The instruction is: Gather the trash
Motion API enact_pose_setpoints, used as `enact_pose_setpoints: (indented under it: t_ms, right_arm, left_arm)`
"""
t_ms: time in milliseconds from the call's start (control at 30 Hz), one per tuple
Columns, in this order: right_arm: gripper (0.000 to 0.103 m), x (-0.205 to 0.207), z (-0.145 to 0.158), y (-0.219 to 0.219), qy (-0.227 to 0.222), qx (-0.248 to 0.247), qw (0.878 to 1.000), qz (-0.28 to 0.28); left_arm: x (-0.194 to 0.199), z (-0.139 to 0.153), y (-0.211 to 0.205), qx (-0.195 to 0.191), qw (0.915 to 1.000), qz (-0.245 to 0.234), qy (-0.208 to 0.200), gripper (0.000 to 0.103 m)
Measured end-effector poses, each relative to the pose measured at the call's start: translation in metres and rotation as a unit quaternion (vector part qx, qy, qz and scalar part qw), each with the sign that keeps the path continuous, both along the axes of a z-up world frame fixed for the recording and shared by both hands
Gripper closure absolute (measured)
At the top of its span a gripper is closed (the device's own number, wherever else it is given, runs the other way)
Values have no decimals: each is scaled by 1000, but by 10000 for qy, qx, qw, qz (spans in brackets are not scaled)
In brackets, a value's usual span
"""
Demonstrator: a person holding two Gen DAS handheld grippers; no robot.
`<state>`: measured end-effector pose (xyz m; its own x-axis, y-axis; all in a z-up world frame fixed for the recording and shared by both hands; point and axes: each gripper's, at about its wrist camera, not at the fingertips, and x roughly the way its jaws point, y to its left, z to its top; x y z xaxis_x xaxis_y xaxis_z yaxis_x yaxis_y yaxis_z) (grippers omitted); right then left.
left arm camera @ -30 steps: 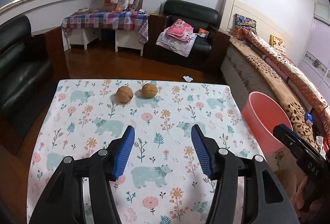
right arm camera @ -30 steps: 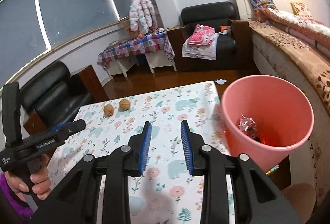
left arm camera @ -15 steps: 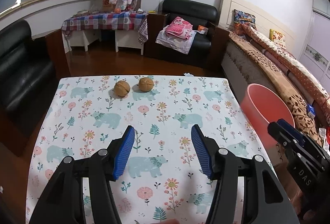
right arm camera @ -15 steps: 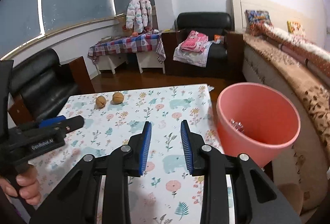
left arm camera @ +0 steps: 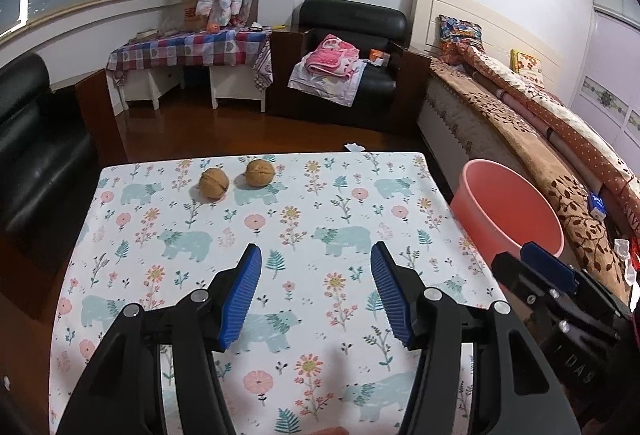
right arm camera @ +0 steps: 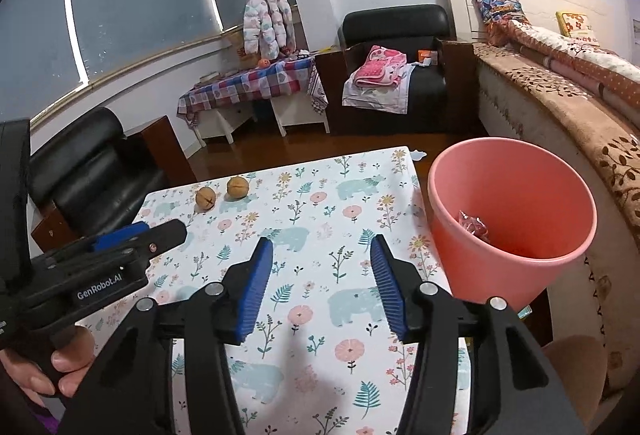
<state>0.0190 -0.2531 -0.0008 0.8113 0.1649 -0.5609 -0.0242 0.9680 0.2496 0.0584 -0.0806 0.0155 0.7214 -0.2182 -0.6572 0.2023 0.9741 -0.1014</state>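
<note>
Jaws of the right gripper [right arm camera: 321,283] are opening over bare cloth, narrower a second ago; left gripper [left arm camera: 316,289] hangs released too. Red wrapper [right arm camera: 474,227], probably trash, lies in the pink bin [right arm camera: 452,219]. Two walnuts [left arm camera: 236,179] wait far off.

two walnuts [left arm camera: 214,184] [left arm camera: 260,173]; one pink bin [right arm camera: 508,171]; one red wrapper [right arm camera: 474,226] inside; two grippers [left arm camera: 316,291] [right arm camera: 322,287]

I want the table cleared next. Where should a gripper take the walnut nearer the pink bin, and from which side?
Grip the right-hand walnut across its round middle, coming down from above and the near side, fingers fore and aft. The other walnut sits close on its left, leaving little room there. The left gripper, open and empty, faces it.
</note>
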Motion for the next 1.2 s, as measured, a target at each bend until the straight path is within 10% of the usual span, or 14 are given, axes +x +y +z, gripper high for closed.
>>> enact_pose_setpoints:
  t_ms: [1200]
  right_arm:
    - [45, -27, 17, -45, -282, -354, 9932, -1073]
  left_arm:
    - [5, 18, -76, -17, 9965, -793, -265, 47]
